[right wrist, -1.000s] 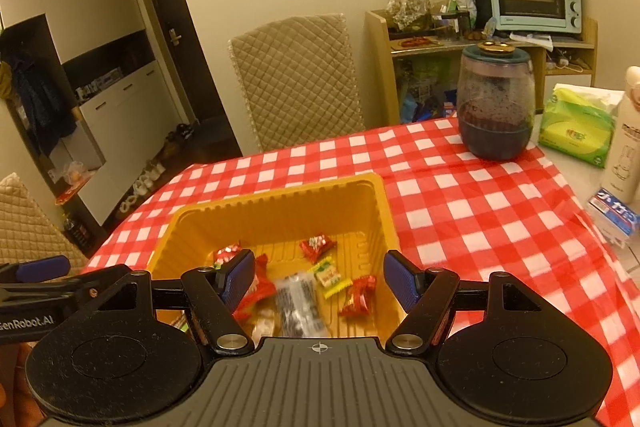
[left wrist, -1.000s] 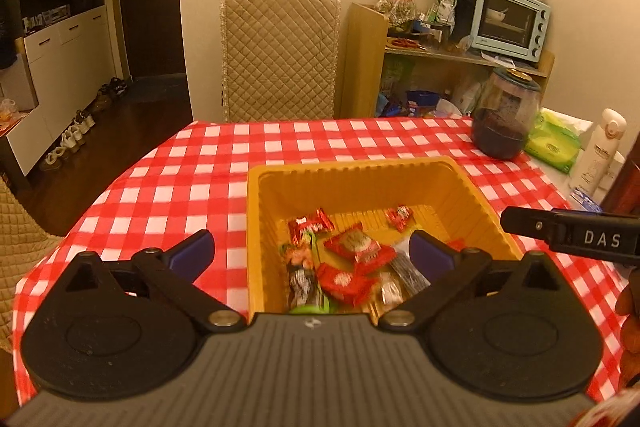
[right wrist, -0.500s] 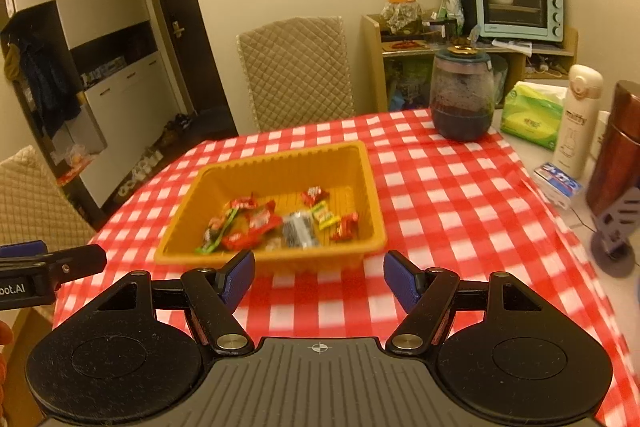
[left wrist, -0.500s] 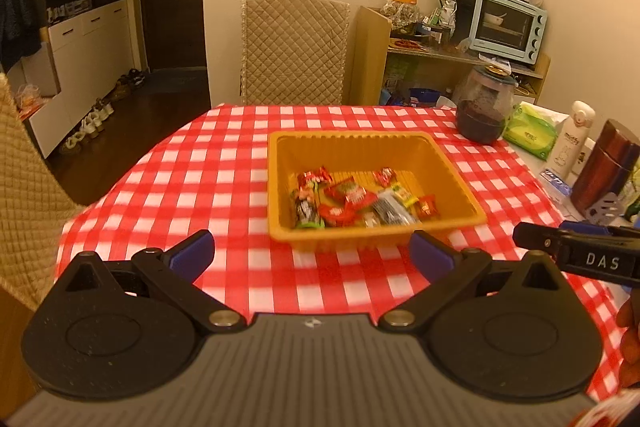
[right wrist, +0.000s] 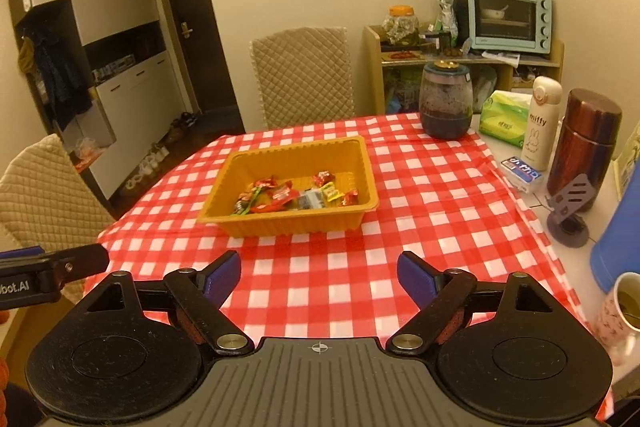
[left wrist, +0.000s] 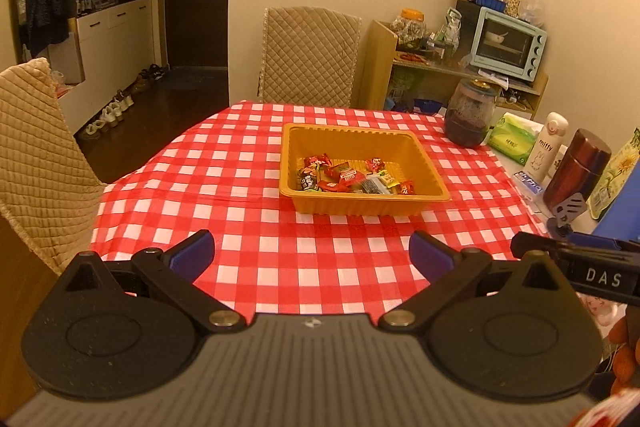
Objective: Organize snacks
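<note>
An orange plastic tray [left wrist: 360, 203] stands on the red-and-white checked tablecloth [left wrist: 280, 259] and holds several wrapped snacks [left wrist: 348, 179]. It also shows in the right wrist view [right wrist: 292, 219] with the snacks [right wrist: 288, 197] inside. My left gripper [left wrist: 312, 257] is open and empty, well back from the tray over the near table. My right gripper [right wrist: 319, 275] is open and empty, also well back from the tray. Each gripper's side shows at the edge of the other's view.
A dark glass jar [right wrist: 445, 103], tissue pack [right wrist: 504, 119], white bottle [right wrist: 538, 123], brown flask [right wrist: 584, 143], phone stand [right wrist: 568, 211], blue jug [right wrist: 620, 259] and mug [right wrist: 624, 303] line the table's right side. Quilted chairs stand behind [left wrist: 310, 57] and at left [left wrist: 36, 155].
Both grippers have pulled back and up from right over the tray to the near side of the table. The tray and snacks have not moved. Both stay open.
</note>
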`<state>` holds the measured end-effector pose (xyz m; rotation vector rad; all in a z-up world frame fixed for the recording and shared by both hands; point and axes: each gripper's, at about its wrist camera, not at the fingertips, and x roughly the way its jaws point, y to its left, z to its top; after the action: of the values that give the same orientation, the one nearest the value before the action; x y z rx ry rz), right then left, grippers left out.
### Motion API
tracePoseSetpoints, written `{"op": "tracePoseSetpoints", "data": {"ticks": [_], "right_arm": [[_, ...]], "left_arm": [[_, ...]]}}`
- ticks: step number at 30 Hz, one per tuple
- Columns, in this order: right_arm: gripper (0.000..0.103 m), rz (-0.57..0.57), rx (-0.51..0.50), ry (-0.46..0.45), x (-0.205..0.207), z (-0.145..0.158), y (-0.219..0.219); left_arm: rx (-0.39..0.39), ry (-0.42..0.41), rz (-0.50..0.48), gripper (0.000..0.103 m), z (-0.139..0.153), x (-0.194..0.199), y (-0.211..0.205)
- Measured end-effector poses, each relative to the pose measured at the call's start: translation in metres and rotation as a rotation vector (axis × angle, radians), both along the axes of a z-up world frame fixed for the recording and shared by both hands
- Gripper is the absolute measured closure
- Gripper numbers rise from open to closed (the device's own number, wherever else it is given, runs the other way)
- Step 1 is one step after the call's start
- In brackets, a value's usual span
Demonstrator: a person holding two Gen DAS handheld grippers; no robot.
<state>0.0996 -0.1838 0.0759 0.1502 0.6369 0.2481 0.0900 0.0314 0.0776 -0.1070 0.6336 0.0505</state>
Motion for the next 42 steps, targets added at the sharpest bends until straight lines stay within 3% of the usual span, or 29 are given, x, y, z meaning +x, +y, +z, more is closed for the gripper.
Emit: {"op": "tracePoseSetpoints", "data": {"ticks": [22,42], "right_arm": [[0.015,0.015,-0.036,-0.045,-0.115,0.032,-0.006],[0.015,-0.007,-0.039,-0.051,-0.123,0.038,-0.013]], "left_arm": [[-0.007,-0.034,0.003,0.0,0.03,-0.096,-0.021],[0.001,-0.034,0.001,0.0,0.032,-0.109,-0.022]]}}
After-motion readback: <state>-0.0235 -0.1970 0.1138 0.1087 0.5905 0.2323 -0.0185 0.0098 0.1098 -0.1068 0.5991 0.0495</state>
